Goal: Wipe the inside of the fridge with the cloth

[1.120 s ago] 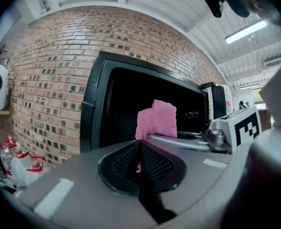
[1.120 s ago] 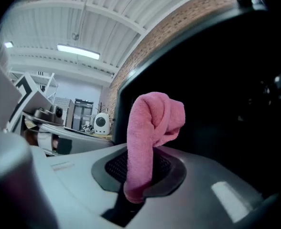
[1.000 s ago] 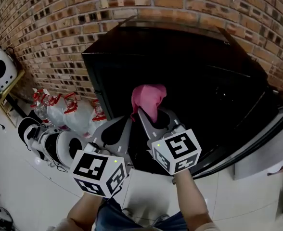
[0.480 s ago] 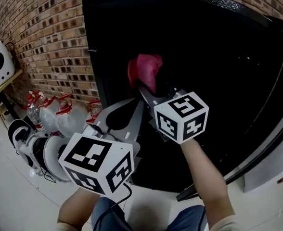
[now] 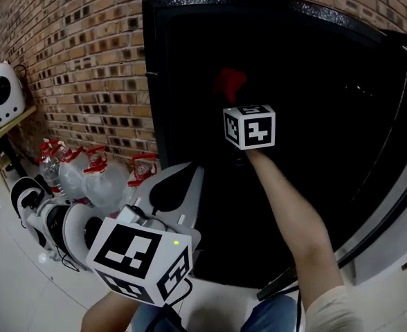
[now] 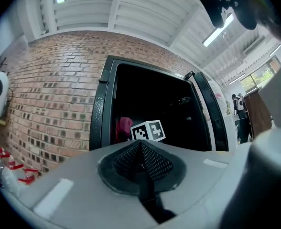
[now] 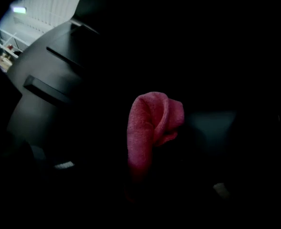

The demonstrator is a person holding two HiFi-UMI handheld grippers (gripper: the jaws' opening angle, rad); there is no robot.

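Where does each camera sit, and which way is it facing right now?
Head view: on the person's head, looking forward and down at the open fridge; shows the right forearm, the left gripper low, and the right gripper in the fridge opening.
Left gripper view: on the left gripper, looking along its shut jaws at the fridge opening; shows the right gripper's marker cube.
Right gripper view: on the right gripper, inside the dark fridge, looking at the pink cloth it holds.
Shared: head and left gripper views both show the cloth and cube.
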